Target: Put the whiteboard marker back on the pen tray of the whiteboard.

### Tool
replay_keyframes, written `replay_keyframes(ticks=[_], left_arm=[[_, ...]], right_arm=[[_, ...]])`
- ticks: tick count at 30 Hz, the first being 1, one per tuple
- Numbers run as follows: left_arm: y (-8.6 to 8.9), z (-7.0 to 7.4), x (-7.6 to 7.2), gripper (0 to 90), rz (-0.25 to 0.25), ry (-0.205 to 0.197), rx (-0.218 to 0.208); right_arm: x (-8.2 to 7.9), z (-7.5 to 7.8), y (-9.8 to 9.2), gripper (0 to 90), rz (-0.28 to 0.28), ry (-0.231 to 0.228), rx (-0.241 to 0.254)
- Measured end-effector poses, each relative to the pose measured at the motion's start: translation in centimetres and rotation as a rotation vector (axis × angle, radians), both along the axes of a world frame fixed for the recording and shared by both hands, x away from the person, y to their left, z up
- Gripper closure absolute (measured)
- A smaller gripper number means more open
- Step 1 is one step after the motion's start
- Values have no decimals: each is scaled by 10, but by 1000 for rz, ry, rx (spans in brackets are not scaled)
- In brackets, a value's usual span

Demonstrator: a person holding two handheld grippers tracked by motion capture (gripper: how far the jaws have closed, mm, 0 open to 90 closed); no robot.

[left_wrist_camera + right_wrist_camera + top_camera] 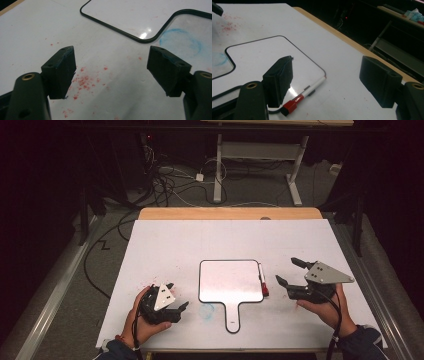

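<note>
A small white board (231, 281) with a dark rim and a short handle lies flat at the middle of the white table top (170, 245). A white marker with a red cap (262, 281) rests along the board's right edge, cap toward me. My right gripper (287, 270) is held just right of the marker, open, with nothing between its jaws. In the right gripper view the marker (307, 93) lies below the left jaw, on the board (262, 55). My left gripper (178, 295) rests open at the board's lower left, holding nothing; its view shows the board's corner (140, 15) ahead.
A blue smudge (182, 41) marks the table beside the board's handle, and red specks (83, 81) dot the surface under the left gripper. The table's wooden far edge (230, 213) borders the white top. Cables and another table's legs (218, 170) are on the floor beyond.
</note>
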State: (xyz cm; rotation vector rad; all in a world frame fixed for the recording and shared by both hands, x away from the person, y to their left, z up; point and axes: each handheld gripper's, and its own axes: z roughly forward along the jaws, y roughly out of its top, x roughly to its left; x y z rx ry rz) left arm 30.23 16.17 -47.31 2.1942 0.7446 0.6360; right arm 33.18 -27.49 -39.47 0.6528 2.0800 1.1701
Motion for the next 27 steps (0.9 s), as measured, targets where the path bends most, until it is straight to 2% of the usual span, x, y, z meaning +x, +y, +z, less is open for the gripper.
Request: replay_keyframes(ticks=[5,14,17,20,26,27], left_arm=[[-1,0,0,224,-1,-7,2],[-1,0,-1,224,-4,-16,7],[-2,0,-1,224,-4,-20,7],[-2,0,-1,224,-5,-20,15],[-2,-1,-1,224,-2,-19,20],[-3,-1,-1,224,-4,-20,22]], right_arm=[[-7,-6,-9,256,-11,-13,-3],[-15,-22,-18,247,-17,-4,-28],[-17,-29,-22,246,-24,17,-19],[-18,-37,-26,246,-36,31,-37],[-22,-55,-38,239,-72,72,1],[-23,-58,-39,239,-78,74,-4]])
